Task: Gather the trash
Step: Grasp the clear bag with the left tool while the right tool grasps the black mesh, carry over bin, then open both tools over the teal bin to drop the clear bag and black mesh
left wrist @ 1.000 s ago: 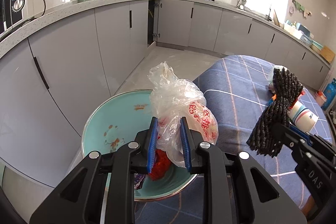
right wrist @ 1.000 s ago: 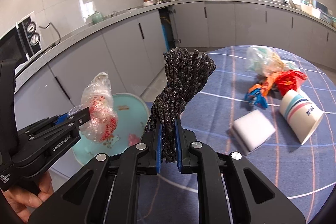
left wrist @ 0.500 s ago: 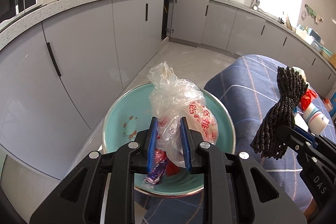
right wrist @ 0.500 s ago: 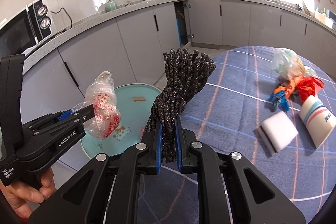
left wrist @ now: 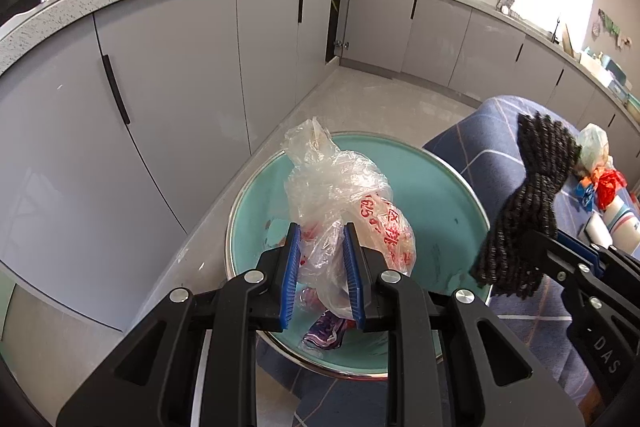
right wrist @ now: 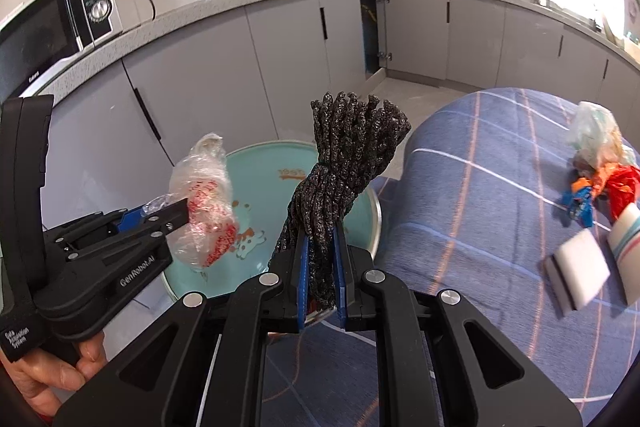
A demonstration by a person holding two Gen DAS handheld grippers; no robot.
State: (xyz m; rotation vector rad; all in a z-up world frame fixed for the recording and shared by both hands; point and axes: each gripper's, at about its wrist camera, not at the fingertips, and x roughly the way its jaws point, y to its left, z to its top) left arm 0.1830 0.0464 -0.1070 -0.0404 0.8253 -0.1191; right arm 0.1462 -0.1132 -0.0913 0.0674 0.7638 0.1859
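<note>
Crumpled plastic bag (left wrist: 340, 203) above teal basin (left wrist: 448, 195)

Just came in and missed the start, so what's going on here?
A person is clearing trash off a table with a hand-held gripper in each hand. The left hand-held gripper is shut on a crumpled plastic bag held over a teal basin that already has a few scraps in it. The right hand-held gripper is shut on a bundle of dark rope, held up near the basin. More wrappers, a sponge and a cup lie on the blue tablecloth.
</note>
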